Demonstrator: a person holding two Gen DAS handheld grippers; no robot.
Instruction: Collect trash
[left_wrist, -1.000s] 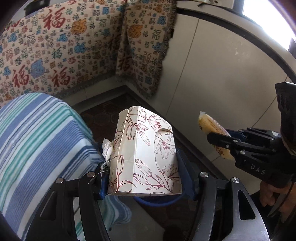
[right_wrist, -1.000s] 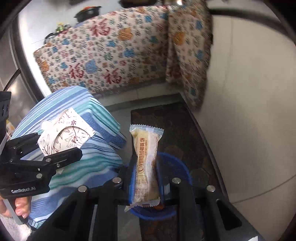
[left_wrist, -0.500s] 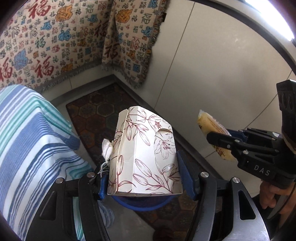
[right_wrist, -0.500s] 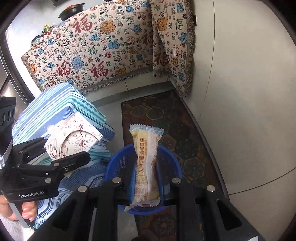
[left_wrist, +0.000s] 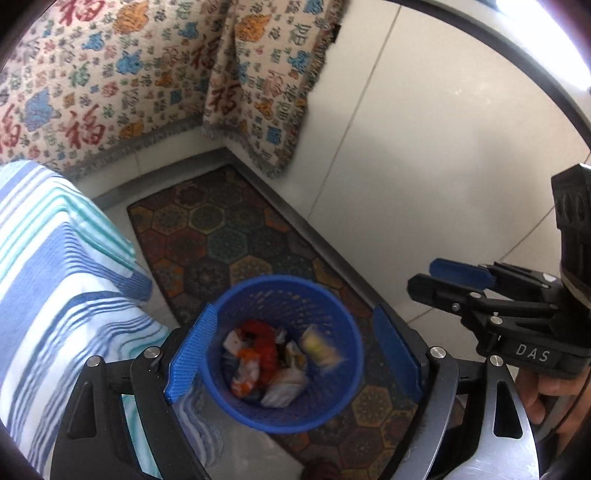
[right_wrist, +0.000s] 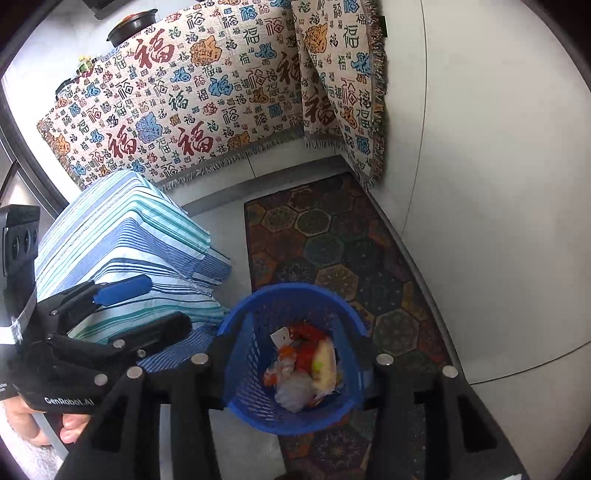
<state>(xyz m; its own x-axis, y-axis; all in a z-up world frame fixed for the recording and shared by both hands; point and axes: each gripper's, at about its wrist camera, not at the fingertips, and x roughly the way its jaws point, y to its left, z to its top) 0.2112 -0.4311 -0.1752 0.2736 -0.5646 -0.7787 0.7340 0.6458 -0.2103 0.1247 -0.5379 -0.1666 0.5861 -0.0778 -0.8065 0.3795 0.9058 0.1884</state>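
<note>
Both grippers hang over the blue basket (left_wrist: 284, 354) on the patterned mat (left_wrist: 221, 236). The left gripper (left_wrist: 295, 354) and right gripper (right_wrist: 291, 373) are opening, nothing between their jaws. The trash (right_wrist: 306, 369) lies inside the basket.

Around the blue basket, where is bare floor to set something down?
Free: pale floor between striped cloth and patterned mat; bare mat beyond blue basket. Crowded: basket interior, full of trash, and its left side, tight against the cloth.
</note>
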